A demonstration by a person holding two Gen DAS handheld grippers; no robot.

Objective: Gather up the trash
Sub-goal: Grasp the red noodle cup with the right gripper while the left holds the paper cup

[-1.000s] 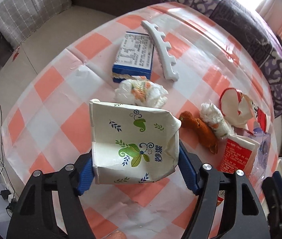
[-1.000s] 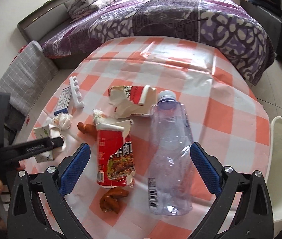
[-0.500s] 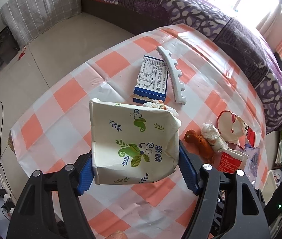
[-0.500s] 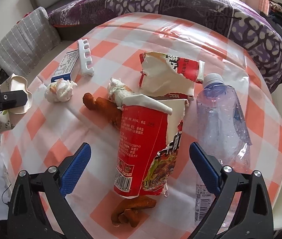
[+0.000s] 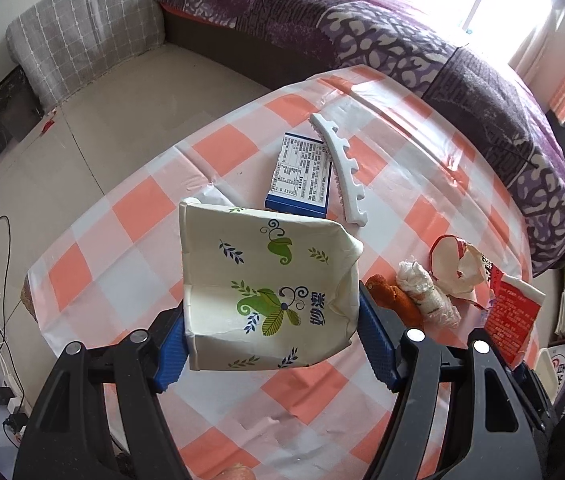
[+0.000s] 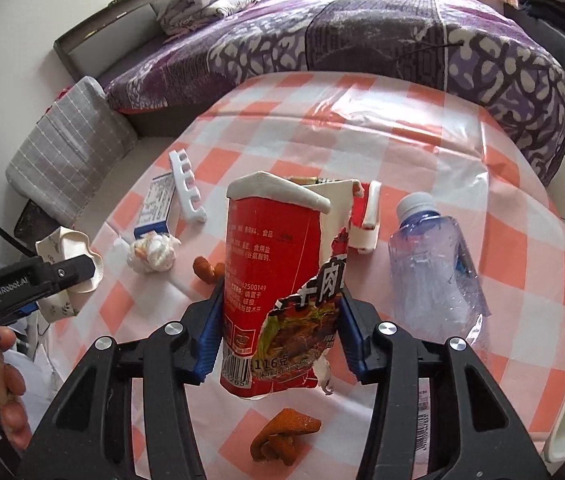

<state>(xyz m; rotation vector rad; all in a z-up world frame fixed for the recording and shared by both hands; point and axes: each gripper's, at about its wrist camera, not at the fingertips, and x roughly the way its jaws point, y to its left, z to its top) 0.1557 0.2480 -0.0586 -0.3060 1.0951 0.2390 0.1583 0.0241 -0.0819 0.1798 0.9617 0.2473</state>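
So the crumpled paper cup [image 5: 270,292] is kept clamped in the left gripper [image 5: 270,340] while the torn red noodle cup [image 6: 282,280], just closed on by the right gripper [image 6: 278,340], gets squeezed at table centre, bottle [image 6: 434,272] at 3 o'clock left for later.

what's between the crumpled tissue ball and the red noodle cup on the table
In the right wrist view, a brown fried food piece lies on the checked tablecloth between the crumpled tissue ball and the torn red noodle cup.

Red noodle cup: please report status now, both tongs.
Right tongs just closed on torn red noodle cup. Left tongs hold flattened paper cup. Bottle, tissues, peels remain on table.
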